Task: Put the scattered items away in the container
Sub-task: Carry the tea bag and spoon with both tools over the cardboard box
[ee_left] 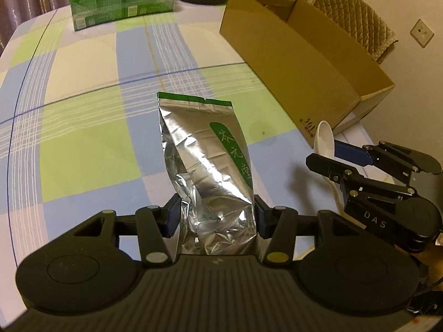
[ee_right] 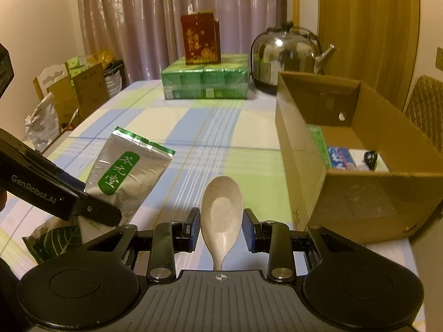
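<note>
A silver foil pouch [ee_left: 207, 163] with a green label stands upright between my left gripper's [ee_left: 216, 217] blue pads, which are shut on its lower part; it hangs above the checked tablecloth. The same pouch [ee_right: 130, 171] shows in the right wrist view, with one left finger [ee_right: 92, 209] across its base. My right gripper [ee_right: 221, 227] is shut on the bowl of a pale spoon [ee_right: 221, 207], handle towards the camera. In the left wrist view the spoon [ee_left: 324, 138] and right gripper [ee_left: 329, 153] hover near the corner of the open cardboard box [ee_left: 290, 55].
The box [ee_right: 360, 199] stands on the right and holds a green packet, a blue-white pack and a black cable. At the table's far end are a green multi-pack [ee_right: 205, 80], a red box [ee_right: 200, 38] and a steel kettle [ee_right: 285, 52]. A leaf-patterned packet [ee_right: 52, 240] lies near left.
</note>
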{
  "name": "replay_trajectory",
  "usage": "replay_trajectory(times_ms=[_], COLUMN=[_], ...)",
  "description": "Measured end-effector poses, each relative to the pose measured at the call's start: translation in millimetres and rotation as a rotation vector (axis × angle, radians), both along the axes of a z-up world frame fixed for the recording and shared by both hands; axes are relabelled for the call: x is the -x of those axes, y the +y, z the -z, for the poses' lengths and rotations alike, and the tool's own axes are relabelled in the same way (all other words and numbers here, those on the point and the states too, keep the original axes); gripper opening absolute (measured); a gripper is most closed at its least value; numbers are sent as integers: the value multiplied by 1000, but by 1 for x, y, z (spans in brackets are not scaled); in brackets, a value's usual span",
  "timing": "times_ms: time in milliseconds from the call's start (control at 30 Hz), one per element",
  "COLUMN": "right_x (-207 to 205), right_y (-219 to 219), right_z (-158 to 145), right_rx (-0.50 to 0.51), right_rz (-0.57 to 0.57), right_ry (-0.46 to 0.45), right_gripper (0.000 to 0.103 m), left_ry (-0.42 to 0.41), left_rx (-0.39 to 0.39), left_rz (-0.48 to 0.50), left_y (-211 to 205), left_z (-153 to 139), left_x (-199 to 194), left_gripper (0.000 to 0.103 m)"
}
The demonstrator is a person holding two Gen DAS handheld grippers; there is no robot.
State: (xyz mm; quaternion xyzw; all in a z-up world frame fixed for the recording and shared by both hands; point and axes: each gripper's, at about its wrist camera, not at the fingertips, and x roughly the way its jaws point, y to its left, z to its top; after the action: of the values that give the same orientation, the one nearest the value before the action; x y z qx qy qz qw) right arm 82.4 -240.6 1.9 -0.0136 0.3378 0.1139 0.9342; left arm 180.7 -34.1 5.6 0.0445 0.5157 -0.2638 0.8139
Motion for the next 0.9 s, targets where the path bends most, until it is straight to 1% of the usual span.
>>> replay_trajectory(times_ms=[300, 900], right_x=[6, 11], right_y=[-4, -20], right_z=[-22, -41], right_rx=[8, 4], right_rz=[11, 27], right_ry=[-49, -87], right_gripper=[30, 30], left_ry=[-36, -59], left_rx=[15, 29], left_rz=[10, 27], left_y=[-7, -23], left_z=[-16, -28], left_x=[5, 10], left_gripper=[47, 47])
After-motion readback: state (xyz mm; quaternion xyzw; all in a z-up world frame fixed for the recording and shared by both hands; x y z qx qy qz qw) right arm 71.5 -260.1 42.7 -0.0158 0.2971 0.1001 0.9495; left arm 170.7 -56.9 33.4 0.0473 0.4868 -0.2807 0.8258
